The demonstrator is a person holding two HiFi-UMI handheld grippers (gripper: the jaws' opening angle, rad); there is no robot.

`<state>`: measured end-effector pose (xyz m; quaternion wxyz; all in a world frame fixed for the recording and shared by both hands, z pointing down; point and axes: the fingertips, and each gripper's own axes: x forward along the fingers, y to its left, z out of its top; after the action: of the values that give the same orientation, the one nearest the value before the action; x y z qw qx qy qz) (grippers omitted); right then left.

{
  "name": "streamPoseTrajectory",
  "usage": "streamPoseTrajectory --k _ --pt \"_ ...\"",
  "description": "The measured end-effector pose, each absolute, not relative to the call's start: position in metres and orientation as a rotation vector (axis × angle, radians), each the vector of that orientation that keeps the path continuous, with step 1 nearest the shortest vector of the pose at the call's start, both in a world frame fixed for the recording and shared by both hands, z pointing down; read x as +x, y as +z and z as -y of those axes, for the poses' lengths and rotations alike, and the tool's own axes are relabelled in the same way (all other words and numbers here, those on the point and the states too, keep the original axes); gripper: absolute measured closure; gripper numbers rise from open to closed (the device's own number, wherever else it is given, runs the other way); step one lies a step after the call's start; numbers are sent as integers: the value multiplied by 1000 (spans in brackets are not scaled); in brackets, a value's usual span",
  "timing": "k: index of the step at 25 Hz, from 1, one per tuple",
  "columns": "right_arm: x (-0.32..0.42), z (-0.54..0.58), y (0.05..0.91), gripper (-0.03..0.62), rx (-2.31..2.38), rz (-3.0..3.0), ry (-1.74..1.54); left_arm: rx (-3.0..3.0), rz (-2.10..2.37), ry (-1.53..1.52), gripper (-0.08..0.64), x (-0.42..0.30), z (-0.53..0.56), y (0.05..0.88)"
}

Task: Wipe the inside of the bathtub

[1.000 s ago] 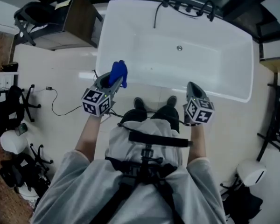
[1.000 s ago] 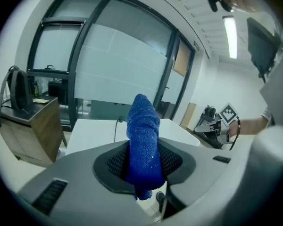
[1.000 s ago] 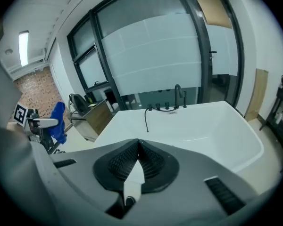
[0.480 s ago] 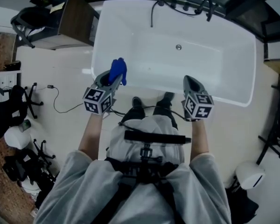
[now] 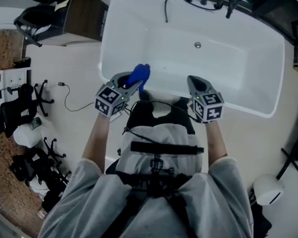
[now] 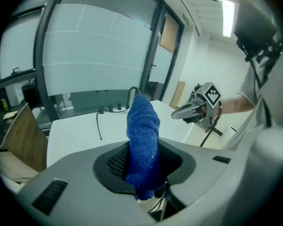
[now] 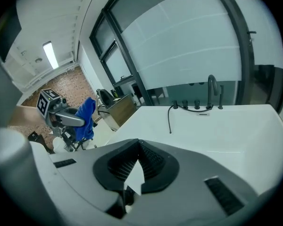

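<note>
Bathtub (image 5: 228, 76), white and rectangular, is lying lengthwise across the top of the head view. A small round drain (image 5: 197, 45) is showing in the floor of its basin. Dark faucet fittings (image 5: 223, 3) are standing on the far rim, and a dark hose (image 5: 166, 10) is curling down from them into the tub.

The person is standing right against the near rim, with both forearms reaching forward. The left gripper (image 5: 130, 82) is hovering over the near rim toward the tub's left end, and its jaws are pinching a blue cloth (image 5: 139, 75). In the left gripper view the cloth is standing between the two ribbed pads as a thick folded roll. Its top is poking up past the jaws and a short end is hanging below them. The cloth is being held in the air, apart from the tub's surface.

The right gripper (image 5: 195, 82) is hovering over the same rim, nearer the middle of the tub's length and well apart from the left one. Its jaws are pressing together at the tips with nothing between them, and only a wedge of white tub is showing through the gap behind the tips. Both grippers are pointing across the basin toward the far rim.

Left of the tub, a wooden cabinet (image 5: 87, 16) is standing on the pale floor (image 5: 74, 68). A thin black cable (image 5: 69, 102) is trailing across that floor.
</note>
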<state>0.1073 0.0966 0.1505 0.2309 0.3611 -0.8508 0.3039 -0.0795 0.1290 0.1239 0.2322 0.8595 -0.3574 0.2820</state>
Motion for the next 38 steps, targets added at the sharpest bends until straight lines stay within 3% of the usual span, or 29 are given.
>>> streamPoseTrajectory --k 18,25,38 --pt "76 -112 274 583 1198 2105 1042 2417 90 1275 436 -74 -145 339" --pt "92 -115 327 583 1267 2019 1145 2307 -90 1298 436 -60 -157 414" --pt "101 -103 358 583 1291 2006 1197 2199 -714 1508 437 -47 -200 494"
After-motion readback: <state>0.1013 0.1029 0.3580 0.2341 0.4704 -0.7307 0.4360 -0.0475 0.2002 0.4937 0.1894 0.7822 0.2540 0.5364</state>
